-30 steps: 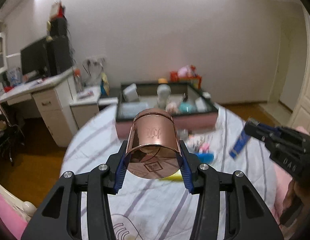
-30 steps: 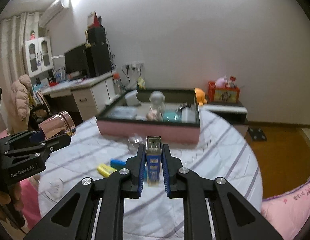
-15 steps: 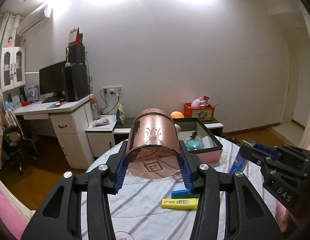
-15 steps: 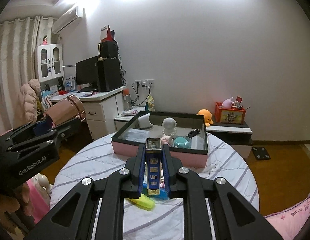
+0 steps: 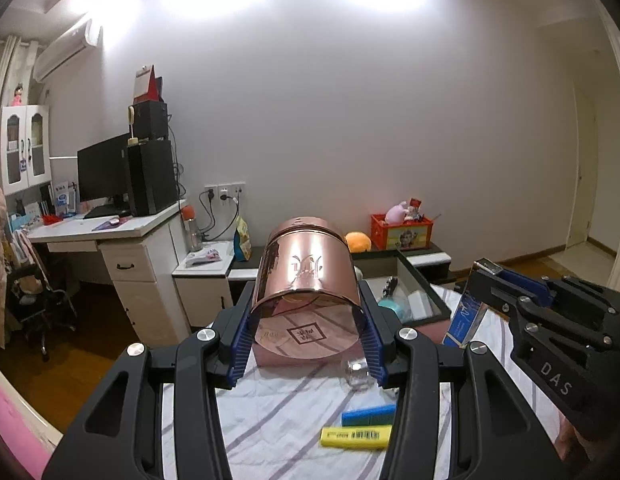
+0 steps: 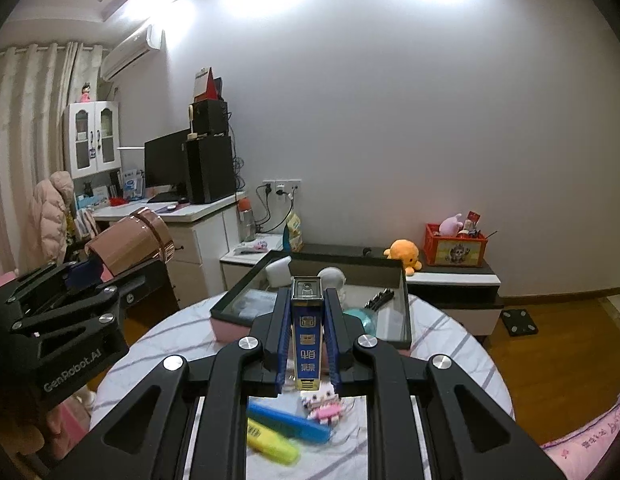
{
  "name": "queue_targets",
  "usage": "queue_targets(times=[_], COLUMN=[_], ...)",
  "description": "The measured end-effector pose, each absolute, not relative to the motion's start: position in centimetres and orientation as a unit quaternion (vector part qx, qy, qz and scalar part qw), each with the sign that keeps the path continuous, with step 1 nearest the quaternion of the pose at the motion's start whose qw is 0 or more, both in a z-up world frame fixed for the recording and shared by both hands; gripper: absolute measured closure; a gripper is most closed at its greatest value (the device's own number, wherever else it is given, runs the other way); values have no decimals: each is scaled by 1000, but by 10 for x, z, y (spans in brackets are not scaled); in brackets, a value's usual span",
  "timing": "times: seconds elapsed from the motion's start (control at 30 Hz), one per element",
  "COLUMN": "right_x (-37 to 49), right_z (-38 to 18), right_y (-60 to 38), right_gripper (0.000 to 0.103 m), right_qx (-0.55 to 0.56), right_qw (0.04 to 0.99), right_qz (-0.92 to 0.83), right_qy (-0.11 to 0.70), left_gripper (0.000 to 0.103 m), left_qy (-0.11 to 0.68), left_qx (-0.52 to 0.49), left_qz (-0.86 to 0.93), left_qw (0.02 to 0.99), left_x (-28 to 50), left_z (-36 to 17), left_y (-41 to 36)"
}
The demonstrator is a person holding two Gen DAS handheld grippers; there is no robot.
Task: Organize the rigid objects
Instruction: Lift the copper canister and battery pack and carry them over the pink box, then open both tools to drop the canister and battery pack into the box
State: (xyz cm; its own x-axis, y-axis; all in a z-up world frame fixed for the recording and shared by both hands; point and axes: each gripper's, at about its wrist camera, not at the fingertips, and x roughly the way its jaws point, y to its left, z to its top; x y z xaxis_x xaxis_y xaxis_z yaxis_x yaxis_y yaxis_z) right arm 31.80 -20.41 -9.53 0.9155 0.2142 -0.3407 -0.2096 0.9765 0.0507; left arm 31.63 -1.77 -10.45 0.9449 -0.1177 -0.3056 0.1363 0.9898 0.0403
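My left gripper is shut on a shiny copper-coloured tin can, held on its side above the round table. The same can shows at the left of the right wrist view. Between the pads of my right gripper, which is shut, stands a slim blue box with gold print; that blue box also appears at the right of the left wrist view. Beyond both grippers stands a pink storage box with a dark rim that holds several items.
A yellow highlighter, a blue highlighter and a small clear jar lie on the striped tablecloth. A small pink toy lies below the right gripper. A white desk stands left, a low cabinet behind.
Both grippers have risen and tilted upward, each keeping its object. More wall and ceiling show now, and the table and storage box sit lower in both views.
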Motion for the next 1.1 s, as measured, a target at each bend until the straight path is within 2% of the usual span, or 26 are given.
queue_targets(times=[0.43, 0.77, 1.07, 1.1], right_x=[401, 491, 513, 515], right_z=[-94, -159, -158, -159], right_y=[-212, -223, -233, -232], right_gripper=[87, 87, 85, 85], right_qx=[-8, -30, -32, -35], right_qw=[978, 955, 957, 956], right_qz=[95, 52, 24, 24], right_qy=[185, 289, 288, 290], left_gripper=[56, 56, 54, 51], left_qy=[162, 282, 333, 329], left_qx=[52, 62, 54, 53], left_qz=[-64, -76, -79, -77], left_qw=[983, 954, 938, 940], left_x=[411, 523, 549, 548], left_z=[-102, -170, -211, -211], left_y=[-35, -59, -61, -60])
